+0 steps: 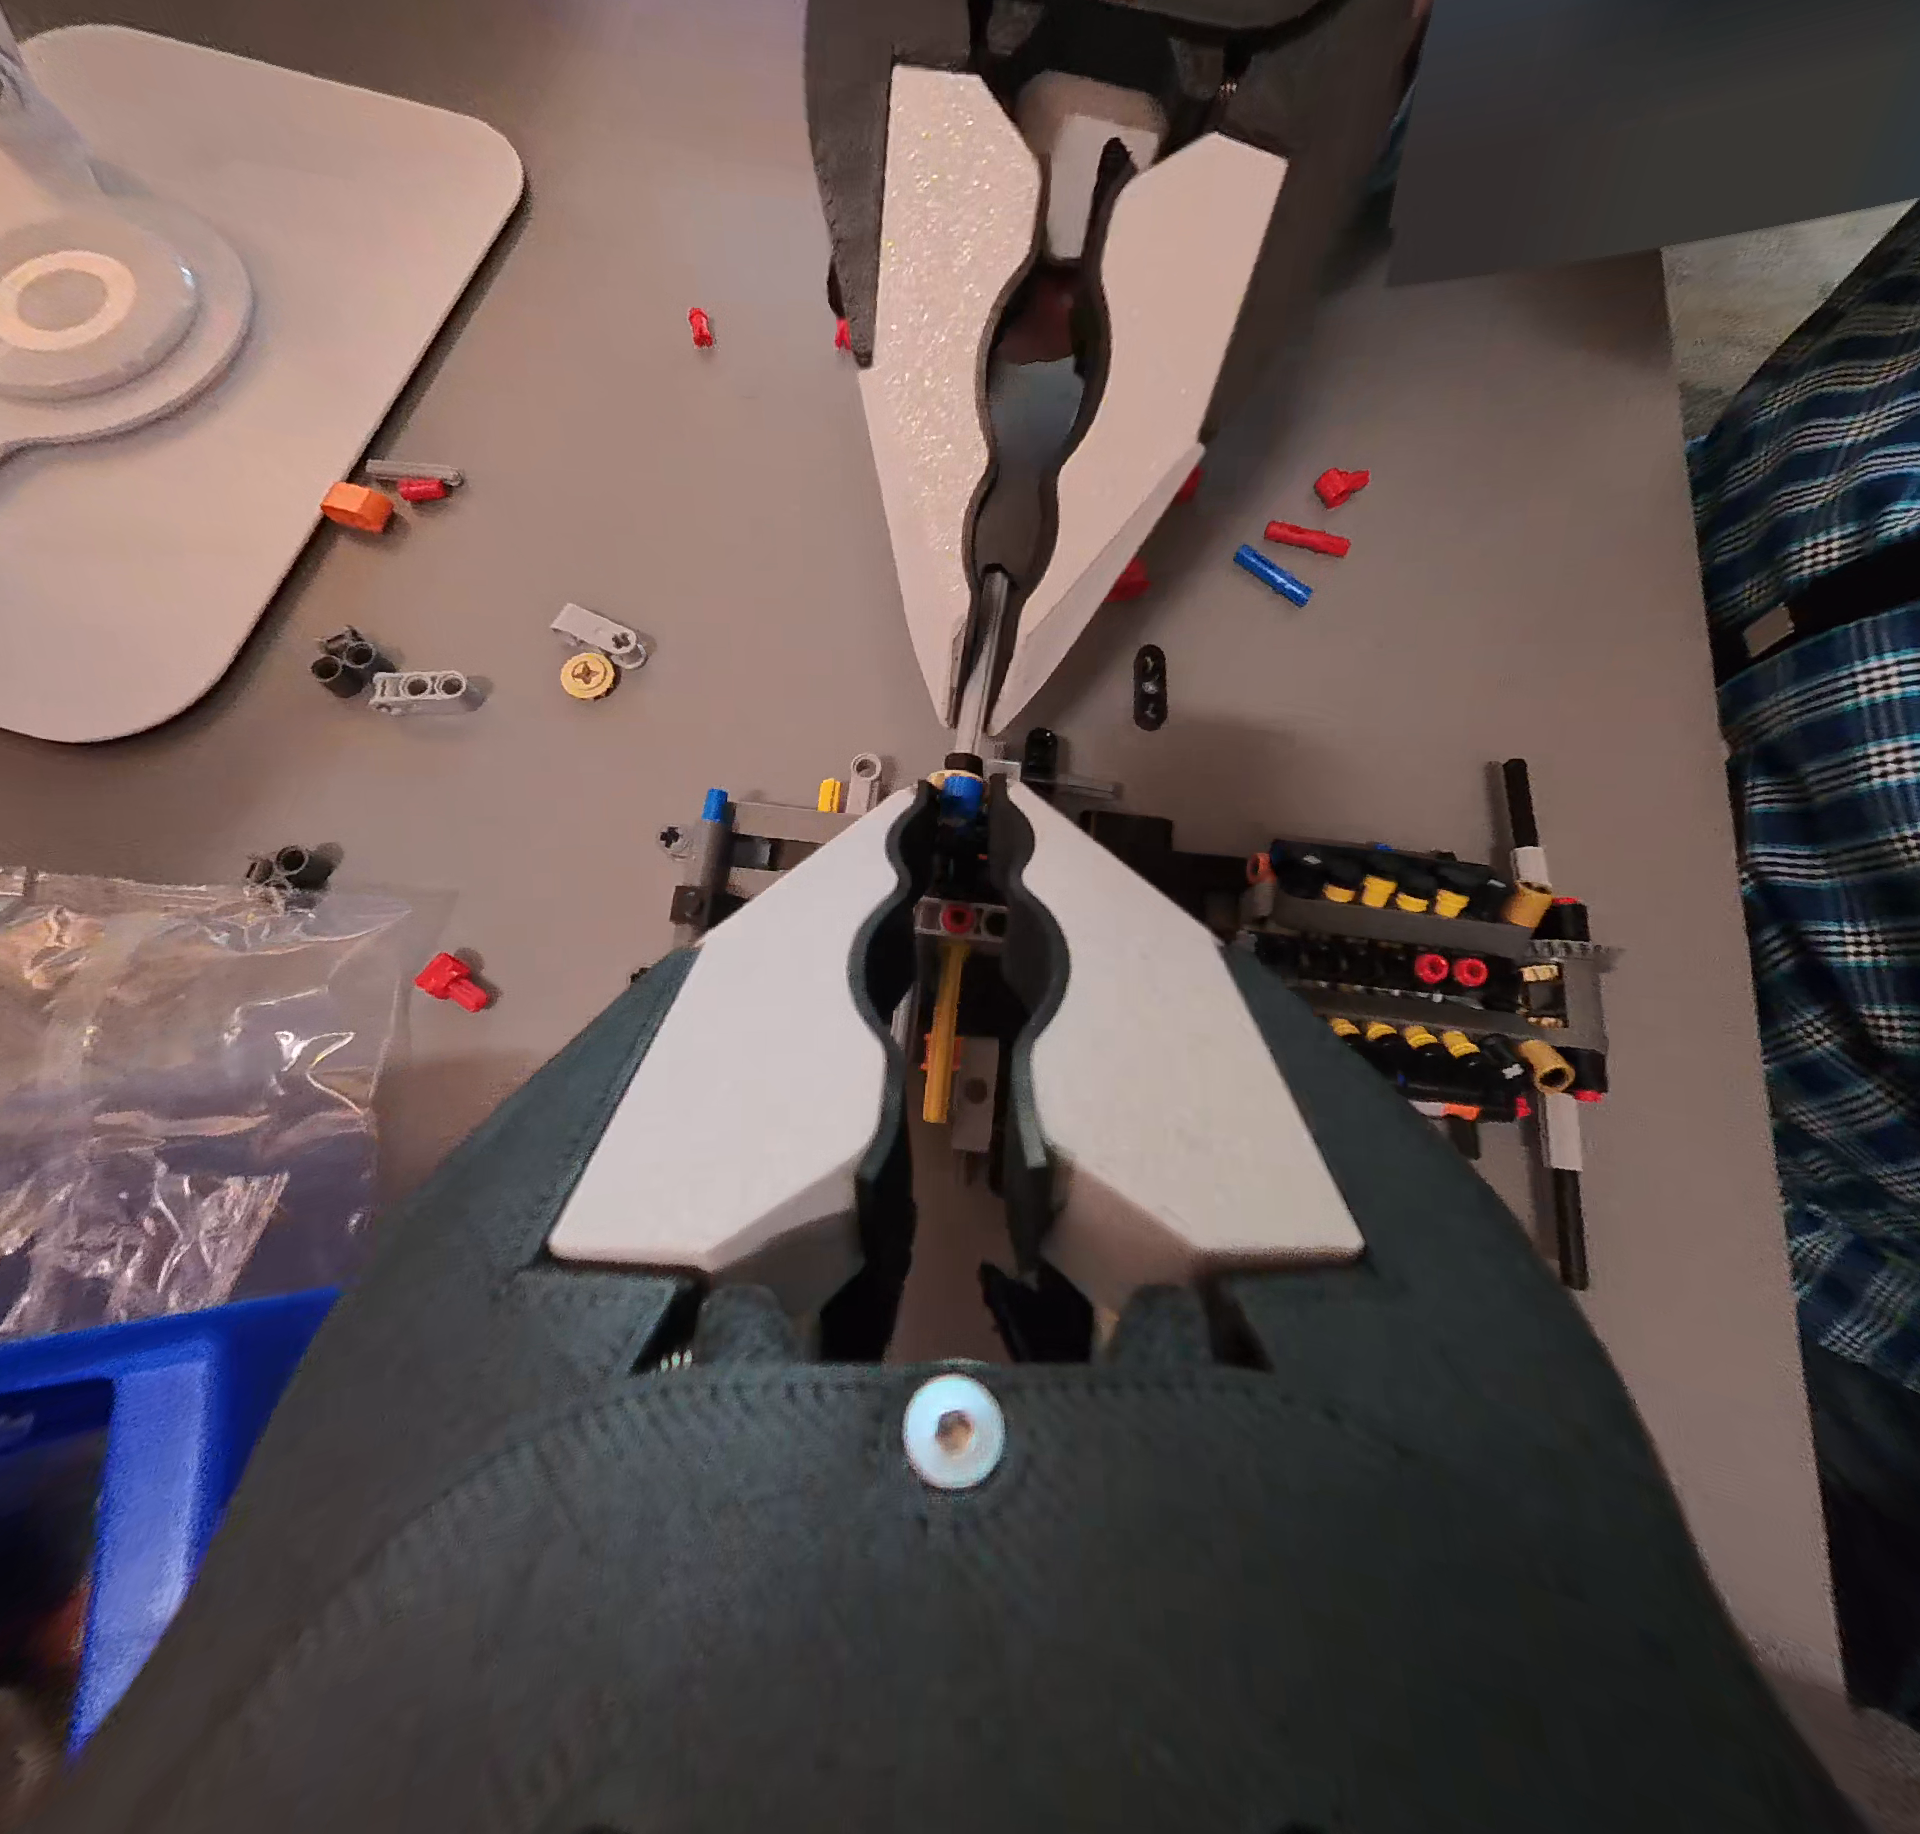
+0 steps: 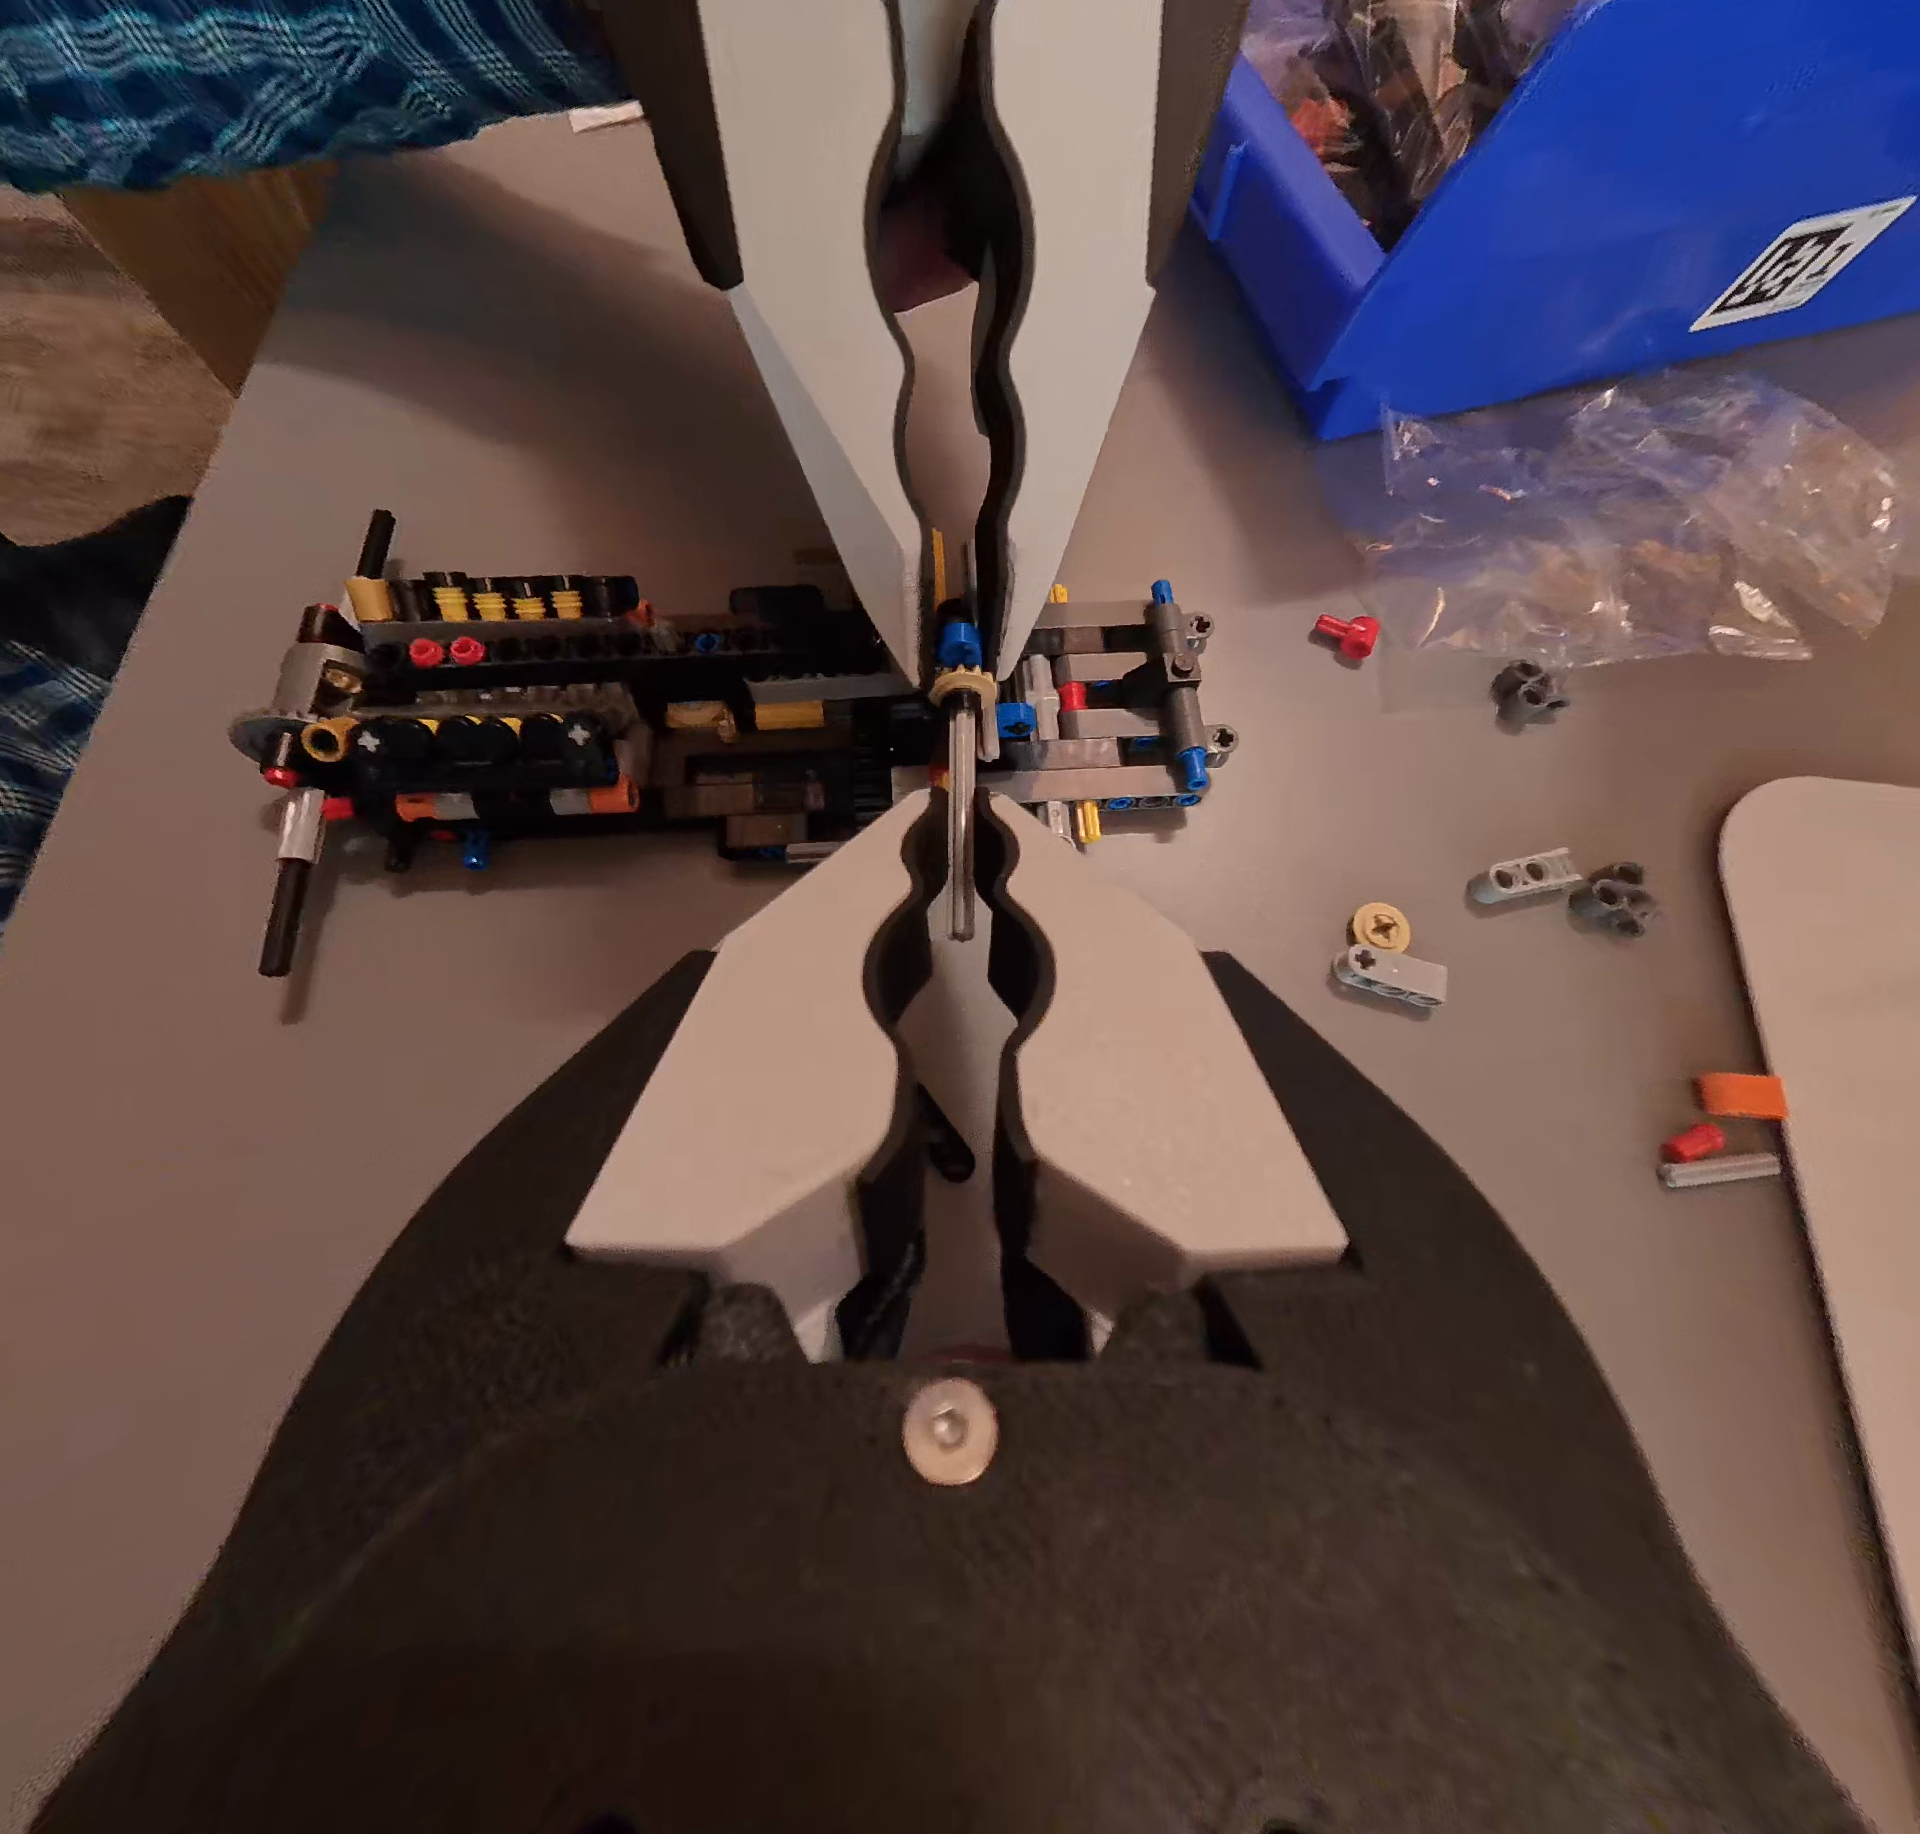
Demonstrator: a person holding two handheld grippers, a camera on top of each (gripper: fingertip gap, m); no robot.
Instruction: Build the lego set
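A grey axle (image 2: 963, 839) is clenched in the right gripper (image 2: 961, 797) and aimed into a tan gear (image 2: 961, 691) on the model (image 2: 623, 714). The model's middle is gripped by the left gripper (image 1: 961, 797), apparently to steady it on the worktop (image 2: 520, 1005). Loose parts (image 2: 1387, 953), a bag (image 2: 1631, 527) and a blue bin (image 2: 1621, 226) are set nearby, within reach.

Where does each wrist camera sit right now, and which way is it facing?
Left wrist view: on the left gripper, looking down its fingers at the lego model, right gripper opposite; plaid sleeve at right.
Right wrist view: on the right gripper, facing back over the model toward the left gripper; blue bin behind.
Shared: model, grey axle, both grippers, loose parts.
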